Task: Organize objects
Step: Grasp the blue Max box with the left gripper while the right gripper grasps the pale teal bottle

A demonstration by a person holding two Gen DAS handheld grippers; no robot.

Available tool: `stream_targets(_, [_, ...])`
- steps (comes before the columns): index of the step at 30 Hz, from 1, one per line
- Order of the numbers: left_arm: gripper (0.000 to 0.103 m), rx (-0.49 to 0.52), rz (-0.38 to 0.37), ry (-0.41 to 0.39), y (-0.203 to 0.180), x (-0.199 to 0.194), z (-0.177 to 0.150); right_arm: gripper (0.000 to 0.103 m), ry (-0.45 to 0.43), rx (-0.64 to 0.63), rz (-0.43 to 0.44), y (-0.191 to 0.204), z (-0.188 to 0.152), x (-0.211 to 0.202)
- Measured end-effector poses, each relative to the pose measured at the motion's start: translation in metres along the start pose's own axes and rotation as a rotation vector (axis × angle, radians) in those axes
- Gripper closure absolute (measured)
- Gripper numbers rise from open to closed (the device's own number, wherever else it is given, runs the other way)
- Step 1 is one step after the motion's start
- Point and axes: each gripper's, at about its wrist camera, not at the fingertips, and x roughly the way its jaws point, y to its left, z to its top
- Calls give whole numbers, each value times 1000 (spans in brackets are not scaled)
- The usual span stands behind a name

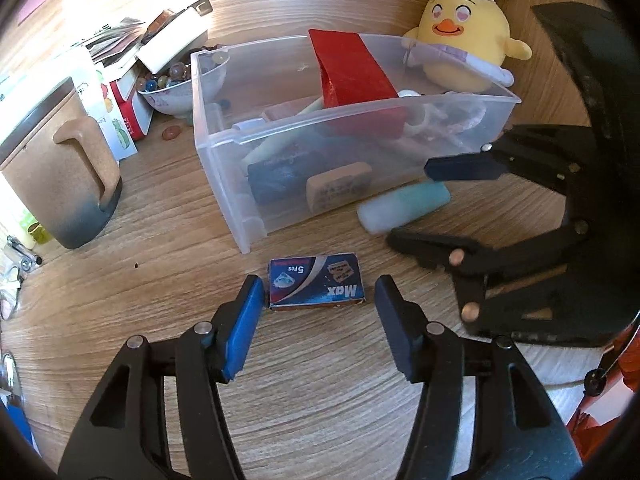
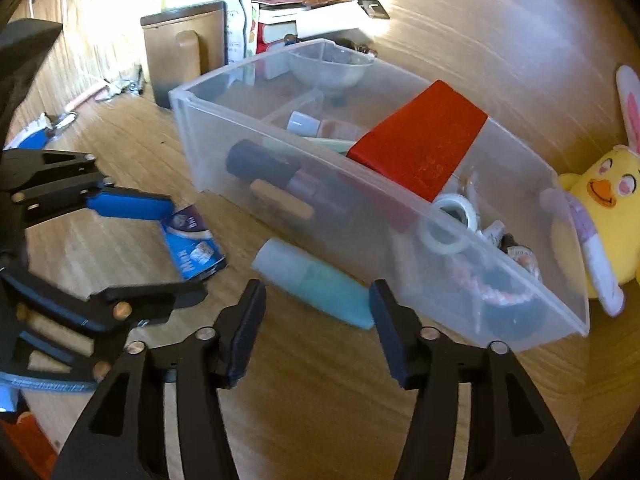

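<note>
A small blue "Max" box [image 1: 316,283] lies flat on the wooden table, between the open fingers of my left gripper [image 1: 318,300], whose left pad touches its edge. The box also shows in the right wrist view [image 2: 194,240]. A teal and white tube [image 2: 316,284] lies on the table against the front wall of a clear plastic bin [image 2: 400,216]. My right gripper [image 2: 318,308] is open, its fingertips on either side of the tube's near end. The bin [image 1: 224,148] holds a red box [image 1: 352,68], an eraser, tape and several other items.
A yellow plush chick [image 1: 464,44] sits behind the bin. A tan mug [image 1: 60,168], cartons, a bowl of marbles [image 1: 168,88] and stacked papers stand to the bin's left. Small tools lie at the table's left edge.
</note>
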Motion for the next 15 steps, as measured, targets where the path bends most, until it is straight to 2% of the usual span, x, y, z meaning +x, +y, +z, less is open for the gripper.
stream_targets(7, [46, 1, 2, -6, 0, 1, 0, 49, 41, 70, 113, -11, -6, -2])
stream_targets(10, [55, 11, 11, -12, -1, 0, -1, 49, 29, 65, 113, -11, -8, -6])
stream_targets(15, [56, 2, 15, -30, 2, -4, -2, 49, 21, 37, 96, -3, 1, 3])
